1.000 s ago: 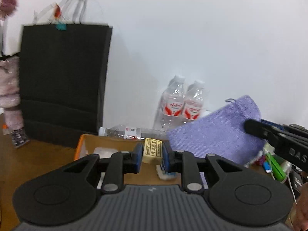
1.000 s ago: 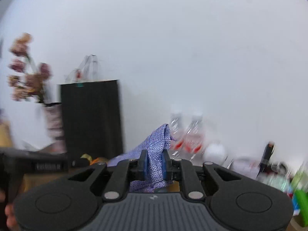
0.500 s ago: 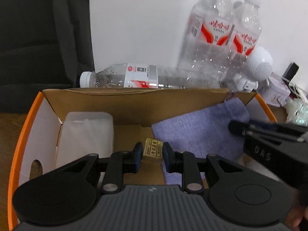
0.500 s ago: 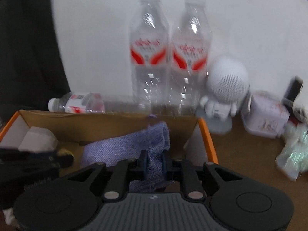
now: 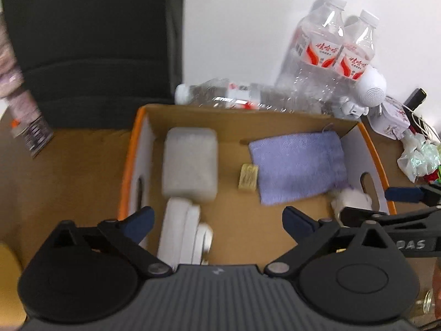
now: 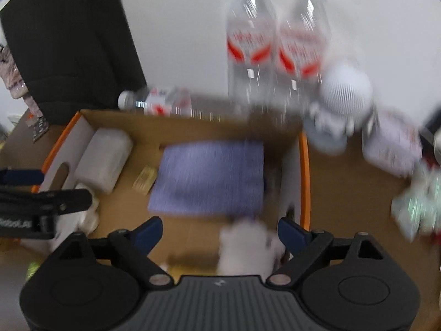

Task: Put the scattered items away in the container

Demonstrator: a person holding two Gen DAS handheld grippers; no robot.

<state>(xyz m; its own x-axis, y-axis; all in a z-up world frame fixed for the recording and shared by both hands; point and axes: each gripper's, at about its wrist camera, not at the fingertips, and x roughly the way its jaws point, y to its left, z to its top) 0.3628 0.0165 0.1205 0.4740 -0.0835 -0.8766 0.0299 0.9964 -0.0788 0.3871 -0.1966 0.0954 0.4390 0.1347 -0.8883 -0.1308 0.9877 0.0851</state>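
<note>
The right wrist view is pretty smeared, so we can't really name the white fluffy thing (image 6: 248, 245) sitting between the right tongs (image 6: 219, 229), maybe a soft toy. Both those and the left tongs (image 5: 217, 219) are spread wide, gripping nothing. The purple cloth (image 5: 299, 165) lies flat inside the cardboard box (image 5: 125, 162), with the small yellow block (image 5: 248, 178) just beside it.
</note>
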